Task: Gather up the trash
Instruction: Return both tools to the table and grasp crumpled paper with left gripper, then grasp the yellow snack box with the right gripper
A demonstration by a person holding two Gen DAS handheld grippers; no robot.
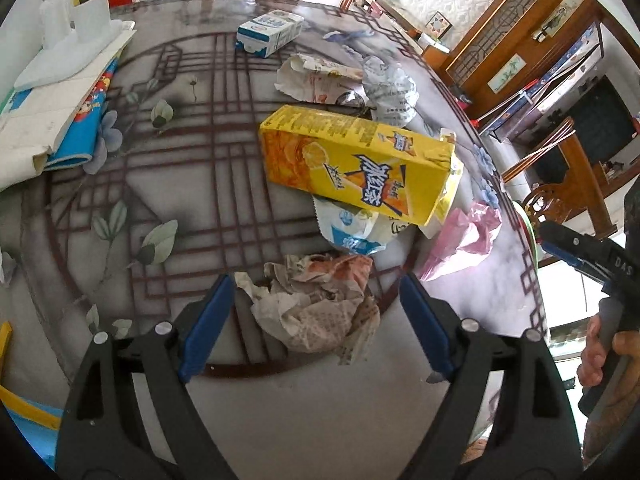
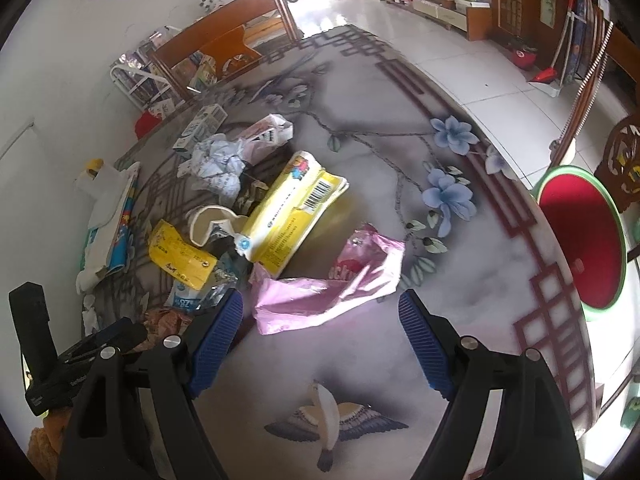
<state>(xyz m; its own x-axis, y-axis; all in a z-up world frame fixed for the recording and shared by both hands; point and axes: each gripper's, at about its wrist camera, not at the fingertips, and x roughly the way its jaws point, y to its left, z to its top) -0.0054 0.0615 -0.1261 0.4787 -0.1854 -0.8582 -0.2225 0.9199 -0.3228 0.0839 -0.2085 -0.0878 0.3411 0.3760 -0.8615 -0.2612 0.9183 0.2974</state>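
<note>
- I am looking down on a round table (image 1: 208, 408) with a painted lattice and flower pattern; trash is lying in a loose heap across its middle.
- Left gripper (image 1: 316, 300): both blue pads are standing wide apart, released, gripping nothing. One crumpled brown paper wad (image 1: 320, 308) is sitting on the table between the two fingers; I cannot tell whether either pad is touching it.
- Right gripper (image 2: 320, 312): jaws are also standing wide, released, holding nothing. One pink plastic bag (image 2: 328, 284) is lying flat just ahead of the fingertips, its near edge reaching in between them.
- Counting cartons: I am seeing one yellow drink carton (image 1: 360, 164) lying on its side in the middle of the heap, and one blue-and-white milk carton (image 1: 269, 32) lying apart at the far side of the table.
- One blue-and-white wrapper (image 1: 352, 228) is sticking out from under the yellow carton, near side.
- One crumpled white printed paper (image 1: 390, 90) and one flattened white paper bag (image 1: 316, 76) are lying just behind the yellow carton, touching each other.
- In the right wrist view, one yellow tag (image 2: 180, 254) and one torn paper cup (image 2: 212, 224) are lying left of the carton.
- One red bin (image 2: 580, 240) with a green rim is standing beside the table edge, right of the pink bag.
- A stack of flat cardboard and white foam (image 1: 64, 92) is resting on the table's left side.
- A hand (image 1: 600, 352) is gripping the right tool's handle at the edge of the left wrist view.
</note>
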